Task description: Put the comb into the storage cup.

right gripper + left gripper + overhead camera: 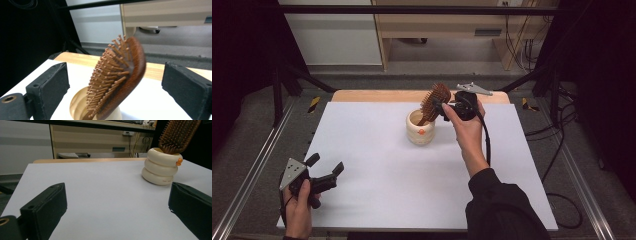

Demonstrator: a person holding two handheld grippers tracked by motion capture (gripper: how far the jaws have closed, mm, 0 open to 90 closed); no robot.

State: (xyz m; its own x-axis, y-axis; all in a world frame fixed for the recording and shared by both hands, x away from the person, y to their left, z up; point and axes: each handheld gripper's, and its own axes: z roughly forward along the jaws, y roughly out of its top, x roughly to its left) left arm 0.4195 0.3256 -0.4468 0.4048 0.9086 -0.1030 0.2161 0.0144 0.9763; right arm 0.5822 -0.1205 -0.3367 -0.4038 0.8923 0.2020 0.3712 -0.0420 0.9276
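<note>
Left gripper (324,170) jaws wide, empty, right gripper (115,82) jaws apart around bristly brown hairbrush (117,75), handle-down in ribbed cream cup (420,128)

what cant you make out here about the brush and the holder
- Hairbrush handle: hidden inside the cream holder in every view.
- Brush head: top cut off by the frame's edge in the left gripper view; motion-blurred in the right gripper view.
- Small red print on the holder, left gripper view: too small to read.
- Holder's base, right gripper view: cut off by the bottom edge.
</note>
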